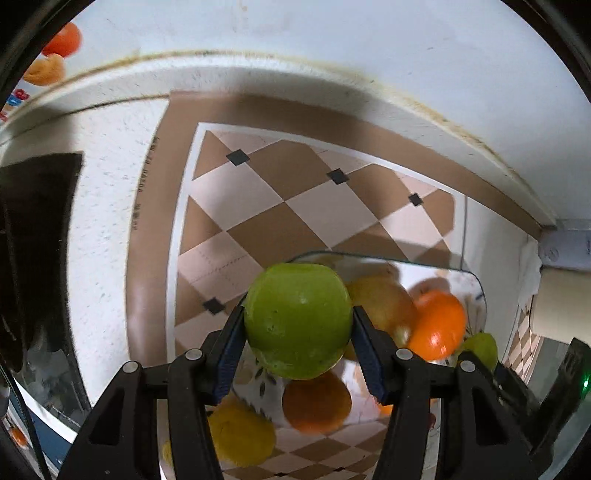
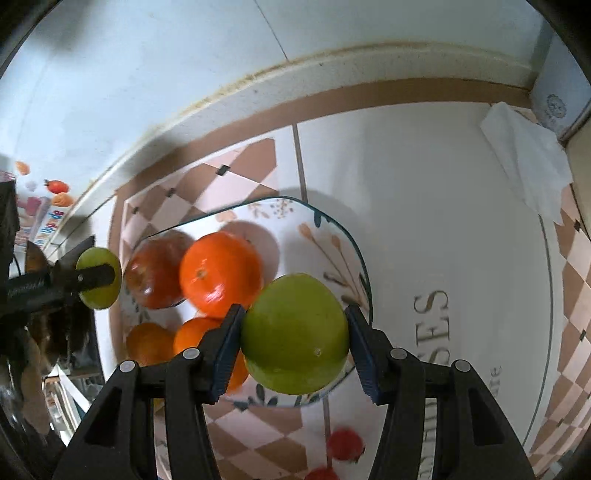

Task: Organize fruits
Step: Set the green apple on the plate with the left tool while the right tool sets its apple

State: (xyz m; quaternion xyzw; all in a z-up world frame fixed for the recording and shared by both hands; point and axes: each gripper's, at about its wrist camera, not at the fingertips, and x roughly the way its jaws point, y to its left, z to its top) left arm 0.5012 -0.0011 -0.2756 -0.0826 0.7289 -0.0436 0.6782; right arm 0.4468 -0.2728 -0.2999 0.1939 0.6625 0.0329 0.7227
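Note:
My left gripper (image 1: 298,325) is shut on a green apple (image 1: 298,319) and holds it above the near edge of a glass plate (image 1: 436,267). Oranges (image 1: 436,325), a yellowish fruit (image 1: 382,302) and a lemon (image 1: 240,435) lie below it. My right gripper (image 2: 293,334) is shut on a second green apple (image 2: 293,334) above the plate's (image 2: 343,229) right side. On the plate lie a red apple (image 2: 157,273) and oranges (image 2: 219,273). The left gripper with its apple (image 2: 98,273) shows at the left of the right wrist view.
A patterned tablecloth (image 2: 424,221) with brown and beige diamonds covers the table. A white wall (image 1: 332,33) runs along the far edge. A folded white tissue (image 2: 528,166) lies at the far right. A dark object (image 1: 33,240) stands at the left.

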